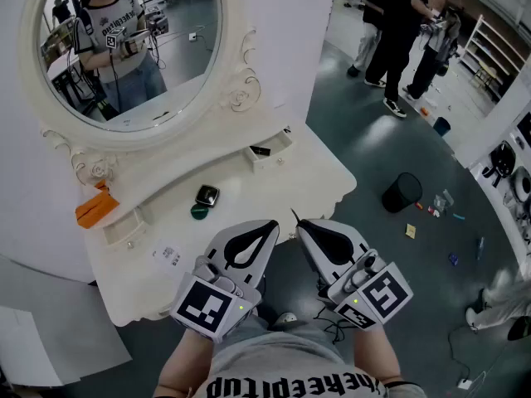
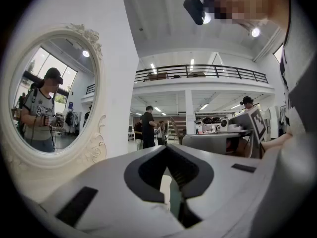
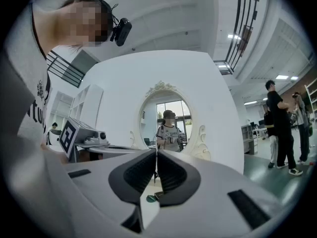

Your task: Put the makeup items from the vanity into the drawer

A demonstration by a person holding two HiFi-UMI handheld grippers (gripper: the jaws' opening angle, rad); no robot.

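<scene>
In the head view, the left gripper (image 1: 270,225) and the right gripper (image 1: 303,225) hang side by side over the near edge of the white vanity top (image 1: 249,191). A black square compact (image 1: 207,195) lies mid-top with a green round disc (image 1: 199,211) just beside it. A small white drawer (image 1: 271,151) stands pulled out below the oval white-framed mirror (image 1: 236,89), with something dark inside.

In the left gripper view, the left gripper (image 2: 166,148) has its jaws pressed together, with nothing between them.

In the right gripper view, the right gripper (image 3: 156,155) likewise has its tips meeting on nothing. The disc (image 3: 150,198) and the compact (image 3: 158,195) show below.
</scene>
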